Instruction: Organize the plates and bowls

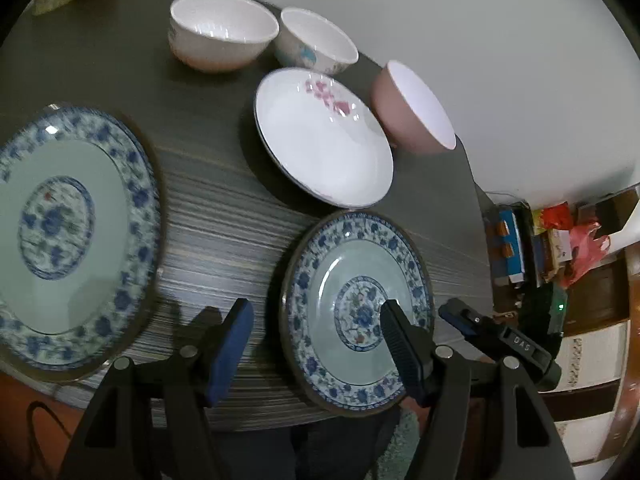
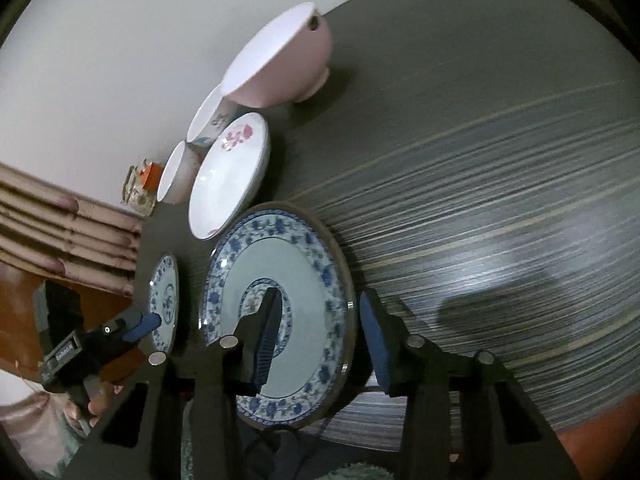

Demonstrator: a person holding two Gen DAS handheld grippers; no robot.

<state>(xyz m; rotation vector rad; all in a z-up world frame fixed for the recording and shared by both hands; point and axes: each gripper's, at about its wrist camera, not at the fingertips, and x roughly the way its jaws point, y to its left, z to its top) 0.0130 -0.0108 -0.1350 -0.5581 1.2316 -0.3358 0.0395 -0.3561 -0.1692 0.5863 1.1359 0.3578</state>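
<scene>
Two blue-patterned plates lie at the bench's near edge: the small plate [image 1: 356, 312] under the left hand-held gripper [image 1: 316, 344], the large plate [image 2: 280, 316] under the right hand-held gripper [image 2: 320, 336]. Both hand-held grippers stand apart and hold nothing; the right one straddles the large plate's rim, one finger over the plate and one outside, pads seemingly not yet pressing. The white plate [image 1: 324, 136] and three bowls sit toward the far edge. Judged risk: a shallow rim pinch could slip, tipping a plate off that near edge.
</scene>
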